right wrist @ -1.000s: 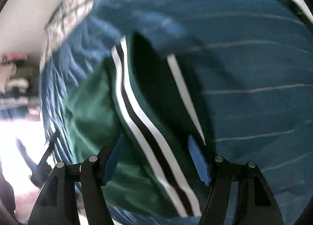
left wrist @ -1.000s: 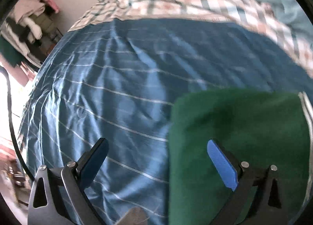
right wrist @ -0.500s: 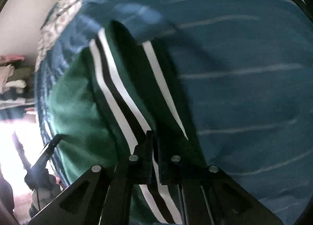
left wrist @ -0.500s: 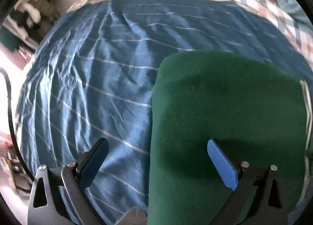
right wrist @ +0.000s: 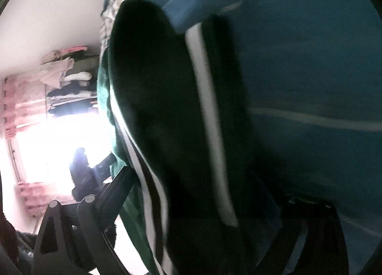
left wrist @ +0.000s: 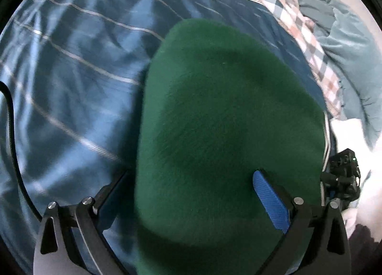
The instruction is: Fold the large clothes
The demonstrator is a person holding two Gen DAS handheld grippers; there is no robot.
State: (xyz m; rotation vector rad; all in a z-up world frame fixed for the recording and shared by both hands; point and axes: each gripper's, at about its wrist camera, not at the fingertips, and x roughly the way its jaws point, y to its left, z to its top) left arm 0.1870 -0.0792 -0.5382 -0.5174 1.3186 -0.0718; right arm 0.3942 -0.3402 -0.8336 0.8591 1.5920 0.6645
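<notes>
A folded green fleece garment [left wrist: 226, 131] with white and black side stripes [right wrist: 205, 98] lies on a blue striped bed sheet [left wrist: 71, 72]. My left gripper [left wrist: 191, 193] is open, its jaws astride the garment's near edge: the blue right pad [left wrist: 269, 201] lies on top and the left finger [left wrist: 112, 196] sits beside or under the left edge. My right gripper [right wrist: 191, 193] is wide open around the striped edge of the garment, which fills the gap and looks lifted off the sheet; its right finger is in deep shadow.
A plaid blanket [left wrist: 298, 26] and a teal cover [left wrist: 346, 48] lie bunched at the bed's far side. The right gripper shows in the left wrist view [left wrist: 343, 174]. Shelves of clothes [right wrist: 69, 83] and a bright window [right wrist: 55, 136] lie beyond the bed.
My left gripper moved forward over the green garment, staying open. My right gripper went from open to shut on the striped edge, and now stands open again with the fabric raised between its fingers.
</notes>
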